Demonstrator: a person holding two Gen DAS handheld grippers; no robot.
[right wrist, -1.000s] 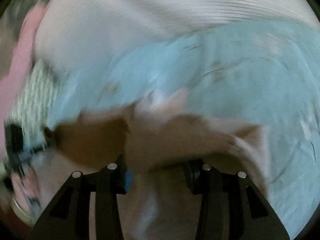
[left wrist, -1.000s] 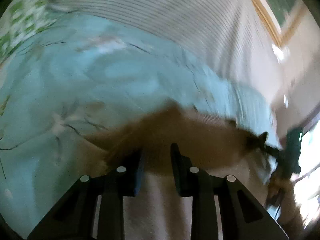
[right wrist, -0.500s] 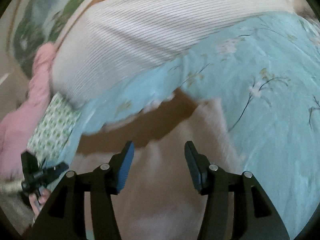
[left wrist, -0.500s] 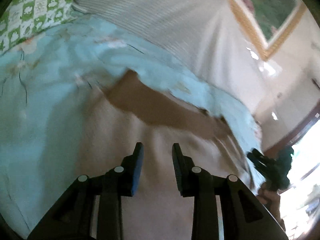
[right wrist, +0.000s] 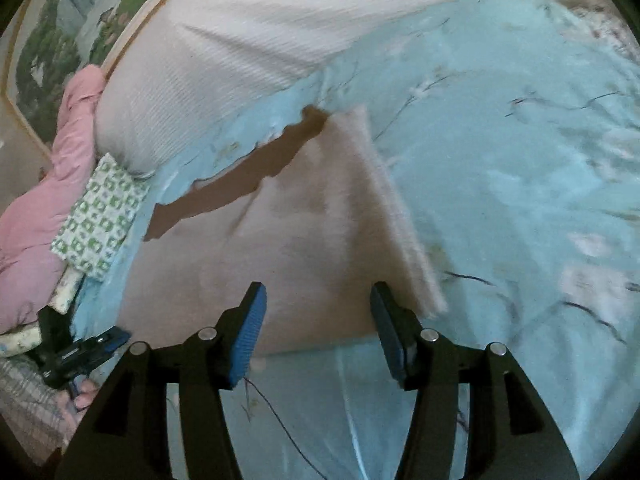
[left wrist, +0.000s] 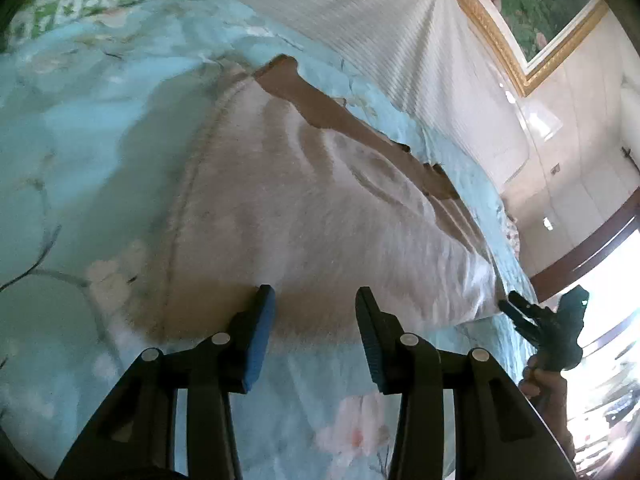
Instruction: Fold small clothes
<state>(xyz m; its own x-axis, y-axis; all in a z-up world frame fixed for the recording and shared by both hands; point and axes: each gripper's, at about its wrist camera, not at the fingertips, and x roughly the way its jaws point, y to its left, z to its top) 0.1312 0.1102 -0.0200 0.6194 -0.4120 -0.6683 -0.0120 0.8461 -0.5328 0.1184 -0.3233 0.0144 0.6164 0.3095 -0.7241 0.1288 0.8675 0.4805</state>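
A cream fleece garment (left wrist: pixel 304 216) with a brown strip (left wrist: pixel 344 120) along its far edge lies spread flat on the light blue floral bedspread (left wrist: pixel 72 128). My left gripper (left wrist: pixel 315 304) is open and empty, just above the garment's near edge. In the right wrist view the same garment (right wrist: pixel 288 256) lies flat with its brown strip (right wrist: pixel 240 176) at the far side. My right gripper (right wrist: pixel 318 300) is open and empty over the garment's near edge. Each gripper shows at the edge of the other's view: the right one (left wrist: pixel 536 320), the left one (right wrist: pixel 84 350).
A white ribbed headboard cushion (right wrist: pixel 248 48) runs behind the bed. A green and white patterned pillow (right wrist: pixel 100 220) and a pink blanket (right wrist: pixel 44 200) lie at the far left in the right wrist view. A framed picture (left wrist: pixel 532 12) hangs on the wall.
Both grippers let go of the garment and opened wider. The garment dropped and now lies flat on the bedspread. Both grippers drew back to its near edge.
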